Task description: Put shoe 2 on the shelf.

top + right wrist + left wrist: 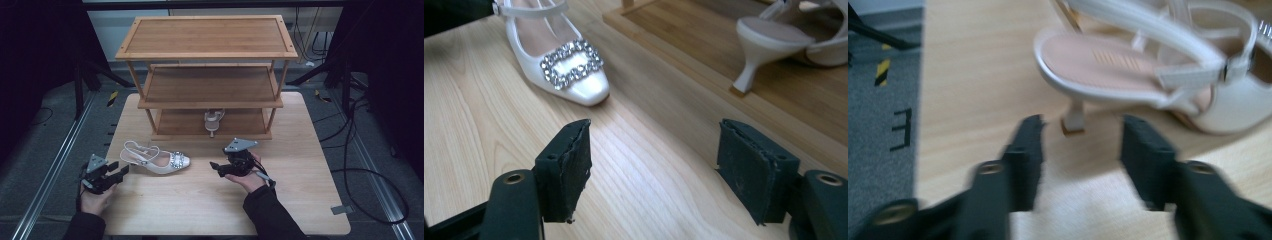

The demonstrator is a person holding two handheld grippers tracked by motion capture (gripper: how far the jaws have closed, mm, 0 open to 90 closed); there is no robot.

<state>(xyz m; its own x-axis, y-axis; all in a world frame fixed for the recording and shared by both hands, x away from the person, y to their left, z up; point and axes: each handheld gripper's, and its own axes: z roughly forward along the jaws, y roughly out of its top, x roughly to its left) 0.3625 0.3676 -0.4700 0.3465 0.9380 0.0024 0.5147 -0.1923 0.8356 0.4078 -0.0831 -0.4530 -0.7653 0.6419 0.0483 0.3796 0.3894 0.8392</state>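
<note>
A white slingback shoe (155,160) with a rhinestone buckle lies on the wooden table (300,200), toe to the right. My left gripper (117,170) is at the table's left edge, just behind the shoe's heel. In the left gripper view its jaws (1080,137) stand open, with the thin heel (1074,120) a little ahead of the gap and untouched. My right gripper (216,169) is to the right of the toe and points left. It is open (654,160) and empty, with the buckled toe (564,65) ahead of it. A matching shoe (214,120) stands on the rack's bottom shelf (684,30).
A three-tier wooden shoe rack (210,37) stands at the back of the table; its top and middle shelves are bare. Grey floor with rails and cables surrounds the table. The table's left edge lies close beside the left gripper.
</note>
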